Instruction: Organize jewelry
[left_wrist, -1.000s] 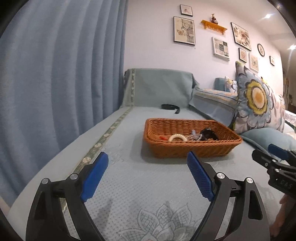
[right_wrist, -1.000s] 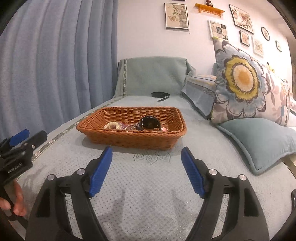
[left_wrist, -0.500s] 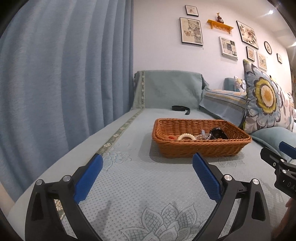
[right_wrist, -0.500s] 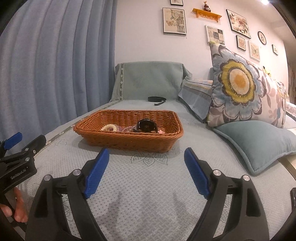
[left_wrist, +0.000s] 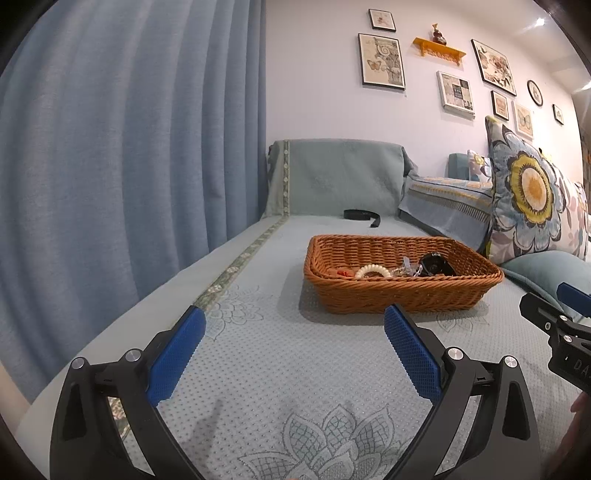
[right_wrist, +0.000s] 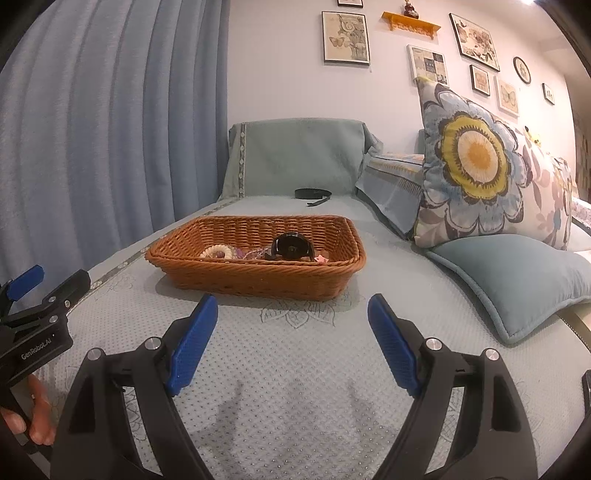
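Observation:
A brown wicker basket (left_wrist: 402, 291) stands on the blue-grey couch cover; it also shows in the right wrist view (right_wrist: 255, 280). Inside lie a cream bead bracelet (left_wrist: 372, 271), a black watch (right_wrist: 292, 248), a red item (left_wrist: 341, 272) and clear trinkets (left_wrist: 406, 269). My left gripper (left_wrist: 293, 334) is open and empty, low over the cover, short of the basket. My right gripper (right_wrist: 291, 321) is open and empty, also short of the basket. Each gripper shows at the edge of the other's view.
A black strap (left_wrist: 362, 215) lies on the cover behind the basket. A floral pillow (right_wrist: 476, 166) and a plain blue cushion (right_wrist: 517, 273) sit to the right. A blue curtain (left_wrist: 129, 147) hangs along the left.
Both grippers have drawn back and tilted up a little from the basket. Both stay open and empty.

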